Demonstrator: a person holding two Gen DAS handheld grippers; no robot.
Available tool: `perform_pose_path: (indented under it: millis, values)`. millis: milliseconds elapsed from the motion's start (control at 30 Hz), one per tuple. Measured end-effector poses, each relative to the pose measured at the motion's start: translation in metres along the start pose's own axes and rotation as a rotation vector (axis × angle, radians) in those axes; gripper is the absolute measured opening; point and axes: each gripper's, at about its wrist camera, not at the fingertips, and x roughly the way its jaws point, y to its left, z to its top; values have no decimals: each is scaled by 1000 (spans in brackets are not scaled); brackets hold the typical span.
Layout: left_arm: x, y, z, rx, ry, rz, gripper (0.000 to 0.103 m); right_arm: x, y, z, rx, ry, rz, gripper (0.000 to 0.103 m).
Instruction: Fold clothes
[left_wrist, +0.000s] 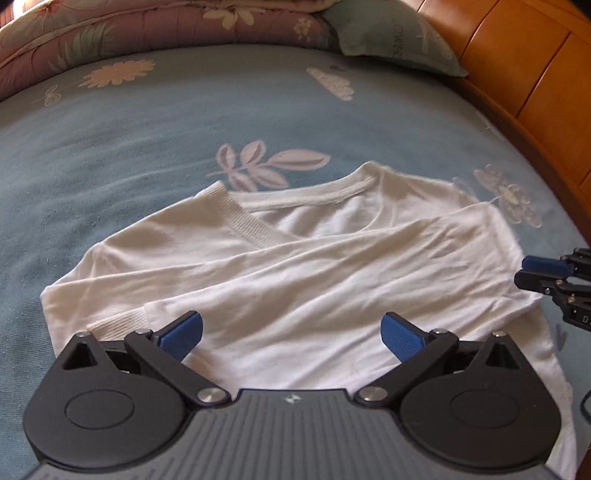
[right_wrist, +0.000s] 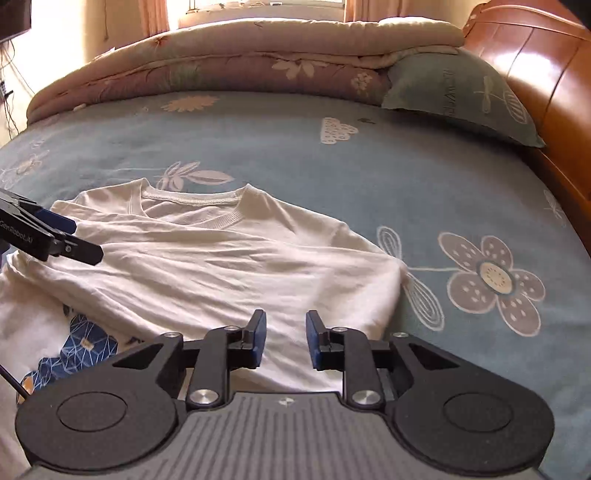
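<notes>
L hand-held gripper (left_wrist: 291, 338): blue pads wide apart, empty, over the hem. R hand-held gripper (right_wrist: 285, 341): pads apart w/ narrower gap, empty. White long-sleeved cotton shirt (left_wrist: 295, 266) lies on blue floral bed sheet (left_wrist: 147, 147), sleeves crossed over chest. Judged light, limp, wrinkle-prone; pinch at hem corners or shoulders.

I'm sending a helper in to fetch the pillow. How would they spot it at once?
Start at the orange wooden headboard along the bed's right side. Where it meets the rolled floral quilt at the far end, the pillow leans against the wood. It is the only grey-green cushion, printed with pale dragonflies and lettering.
</notes>
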Motion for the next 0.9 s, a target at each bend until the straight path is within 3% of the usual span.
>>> perform_pose_path:
  millis: [200, 400, 500, 600, 833, 900]
  values:
    - [-17, 6, -9, 82, 26, -2, 102, 3, -15, -21, 18, 71, -17, 30]
    - [-30, -4, -3, 115, -22, -64, 102, 6, 4, 2, 46, 52, -20, 36]
    - [-18, -5, -8, 123, 38, -35, 102, 19, 19, 10, 29, 51, 5, 37]
    - [-16, -3, -8, 118, 36, -21, 99, 30, 27, 7, -6, 87, 17, 46]
    - [-11, 1, -9, 106, 33, 13, 100, 20, 32, 12, 5, 24, 39, 47]
    - [-10, 3, -10, 103, 33, 23, 99, 27, 42, 14, -9, 46, 64, 50]
